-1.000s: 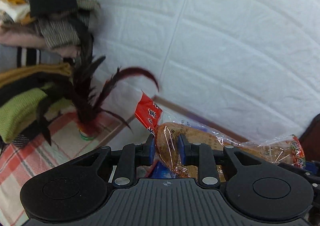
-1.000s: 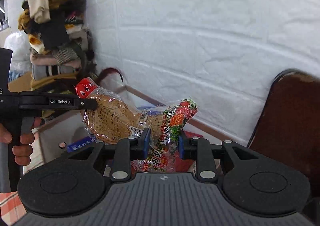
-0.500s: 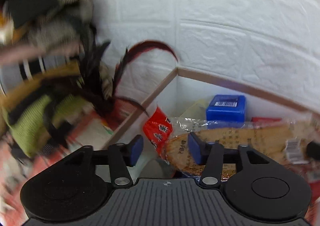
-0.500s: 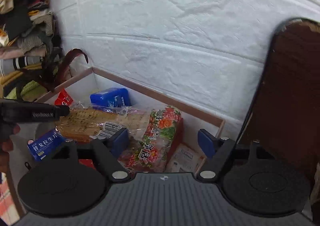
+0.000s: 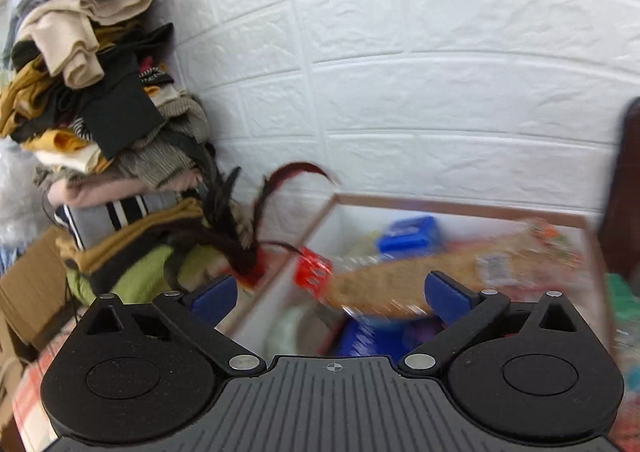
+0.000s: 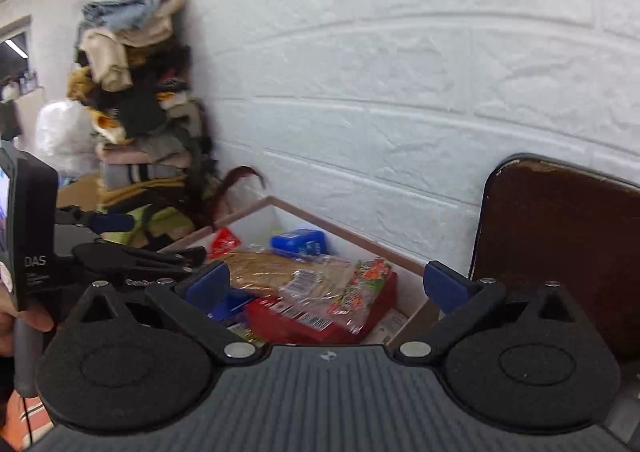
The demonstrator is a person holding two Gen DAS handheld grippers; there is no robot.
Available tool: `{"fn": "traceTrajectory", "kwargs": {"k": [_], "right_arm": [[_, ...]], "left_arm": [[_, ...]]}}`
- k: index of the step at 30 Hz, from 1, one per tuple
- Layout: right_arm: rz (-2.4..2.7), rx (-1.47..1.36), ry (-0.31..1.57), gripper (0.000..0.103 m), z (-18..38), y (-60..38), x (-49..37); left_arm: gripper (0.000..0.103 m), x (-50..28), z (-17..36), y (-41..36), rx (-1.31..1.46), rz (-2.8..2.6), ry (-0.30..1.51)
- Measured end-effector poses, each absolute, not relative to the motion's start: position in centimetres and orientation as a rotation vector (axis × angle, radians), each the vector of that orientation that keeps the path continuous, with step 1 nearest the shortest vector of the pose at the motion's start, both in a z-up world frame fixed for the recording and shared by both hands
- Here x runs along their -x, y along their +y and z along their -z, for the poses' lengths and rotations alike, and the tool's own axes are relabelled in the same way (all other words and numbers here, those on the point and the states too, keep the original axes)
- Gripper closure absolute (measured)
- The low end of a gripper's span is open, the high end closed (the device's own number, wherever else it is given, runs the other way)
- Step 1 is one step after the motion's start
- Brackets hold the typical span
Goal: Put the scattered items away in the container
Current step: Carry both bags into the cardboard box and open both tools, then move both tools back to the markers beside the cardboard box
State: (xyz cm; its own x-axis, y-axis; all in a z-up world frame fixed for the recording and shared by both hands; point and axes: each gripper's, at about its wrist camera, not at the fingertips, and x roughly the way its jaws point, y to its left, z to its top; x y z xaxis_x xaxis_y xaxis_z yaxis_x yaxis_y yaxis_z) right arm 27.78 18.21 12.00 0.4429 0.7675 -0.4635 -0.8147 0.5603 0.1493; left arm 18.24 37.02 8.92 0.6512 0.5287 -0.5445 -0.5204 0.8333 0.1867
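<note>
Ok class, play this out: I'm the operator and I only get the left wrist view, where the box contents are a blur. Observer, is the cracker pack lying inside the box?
Observer: Yes. The right wrist view shows the clear cracker pack sharply, inside the box, lying on top of a red packet.
Operator: Is the right gripper holding anything?
Observer: No. The right gripper is open, with nothing between its fingers.
Operator: And the dark shape at my right edge?
Observer: A brown chair back, against the wall right beside the box.
</note>
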Motion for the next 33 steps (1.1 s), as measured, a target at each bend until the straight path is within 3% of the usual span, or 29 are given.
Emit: {"fn": "traceTrajectory", "kwargs": {"k": [15,20,30,33], "right_arm": [[-1.06,0.124,0.436,0.0,-15.6,8.2,-19.6],[-1.061,0.13,0.417,0.0,-14.6,5.1,-17.6],[-0.974,0.121,0.501,0.0,-6.3,2.2,-18.2],[-0.947,0.117,0.526,0.0,-3.9,1.4,-18.4]], "left_arm": [[0.0,-10.8,-12.6,22.4,0.014,-0.316,0.501],[0.0,-9.7,-10.2,19.3,0.043,-0.265,0.529],[0.0,-10.8,-1.8,17.3,0.079,-0.177,0.634],[0.005,-11.4,0.4,17.7,0.093,-0.165,0.659]]}}
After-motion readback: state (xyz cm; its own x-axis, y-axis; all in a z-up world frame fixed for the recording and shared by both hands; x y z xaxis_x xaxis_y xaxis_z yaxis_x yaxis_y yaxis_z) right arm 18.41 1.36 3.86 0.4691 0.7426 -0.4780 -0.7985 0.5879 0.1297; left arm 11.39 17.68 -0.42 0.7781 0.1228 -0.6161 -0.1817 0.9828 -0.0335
